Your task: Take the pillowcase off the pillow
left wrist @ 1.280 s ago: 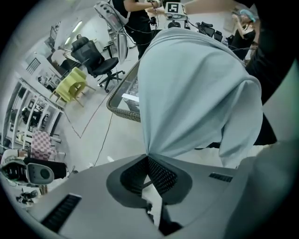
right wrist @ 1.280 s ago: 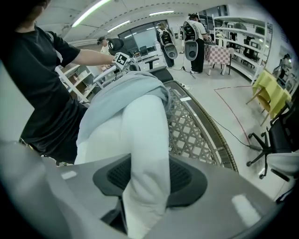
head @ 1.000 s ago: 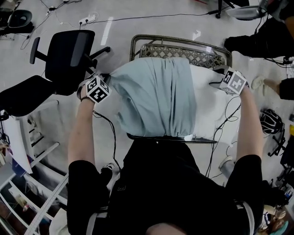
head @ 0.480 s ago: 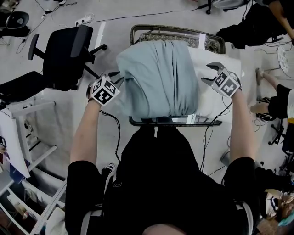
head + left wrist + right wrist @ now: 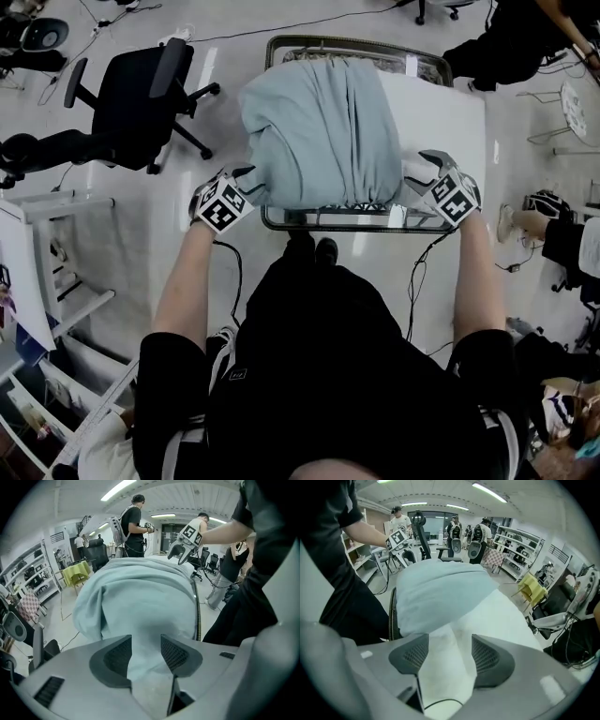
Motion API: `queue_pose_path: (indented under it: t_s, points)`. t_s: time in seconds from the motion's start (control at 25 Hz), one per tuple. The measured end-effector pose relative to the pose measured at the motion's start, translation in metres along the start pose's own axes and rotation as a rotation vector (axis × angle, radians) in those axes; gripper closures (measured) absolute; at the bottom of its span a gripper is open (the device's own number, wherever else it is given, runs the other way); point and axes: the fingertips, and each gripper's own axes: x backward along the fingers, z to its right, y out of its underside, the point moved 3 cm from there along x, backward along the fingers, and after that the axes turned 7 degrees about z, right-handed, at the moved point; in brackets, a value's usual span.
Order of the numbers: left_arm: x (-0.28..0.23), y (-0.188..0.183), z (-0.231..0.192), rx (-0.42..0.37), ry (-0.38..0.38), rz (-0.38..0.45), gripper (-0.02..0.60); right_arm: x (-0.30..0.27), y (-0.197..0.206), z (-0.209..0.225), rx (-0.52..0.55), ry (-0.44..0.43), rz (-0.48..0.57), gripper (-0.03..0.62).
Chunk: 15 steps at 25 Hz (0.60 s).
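Note:
A white pillow (image 5: 441,122) lies on a wire-topped table (image 5: 356,218). A light blue pillowcase (image 5: 323,131) covers its left and middle, bunched in folds, and the right end is bare. My left gripper (image 5: 246,175) is at the pillowcase's near left corner. Its jaws have just been opening, and blue cloth (image 5: 140,602) shows in the gap of the left gripper (image 5: 146,651) with the pads apart from it. My right gripper (image 5: 420,171) stands open at the pillow's near right side. In the right gripper view the bare pillow (image 5: 497,616) runs between the jaws of the right gripper (image 5: 450,656).
A black office chair (image 5: 141,103) stands left of the table. White shelf frames (image 5: 56,281) are at the lower left. A person in black (image 5: 506,37) is at the upper right, and cables lie on the floor. Other people stand further off in the gripper views.
Both grippers have come back along the pillow's sides to its near edge. The left gripper has let go of the pillowcase edge and opened. The right gripper's jaws stand as before.

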Motion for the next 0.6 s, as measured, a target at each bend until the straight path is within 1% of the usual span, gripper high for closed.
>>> queue_pose_path:
  t_s: [0.12,0.24,0.32,0.36,0.4,0.48,0.52,0.6]
  points:
    - [0.006,0.013,0.025,0.034,-0.008,-0.009,0.391,0.005,0.012,-0.023,0.003,0.021,0.038,0.286]
    - [0.008,0.026,0.049,0.041,-0.024,-0.039,0.374,0.002,0.023,-0.049,0.056,0.022,0.042,0.27]
    - [0.004,0.034,0.062,0.014,-0.045,-0.091,0.336,-0.004,0.034,-0.062,0.125,0.032,0.01,0.235]
    - [0.001,0.037,0.065,-0.004,-0.06,-0.115,0.314,-0.008,0.04,-0.066,0.164,0.047,-0.016,0.217]
    - [-0.003,0.04,0.068,-0.023,-0.075,-0.133,0.305,-0.014,0.046,-0.068,0.203,0.069,-0.045,0.198]
    - [-0.012,0.043,0.07,-0.056,-0.096,-0.155,0.304,-0.027,0.055,-0.067,0.266,0.13,-0.092,0.177]
    - [-0.017,0.044,0.069,-0.069,-0.103,-0.164,0.304,-0.034,0.058,-0.064,0.286,0.162,-0.103,0.177]
    - [-0.029,0.047,0.065,-0.091,-0.124,-0.191,0.304,-0.048,0.06,-0.059,0.298,0.209,-0.112,0.177]
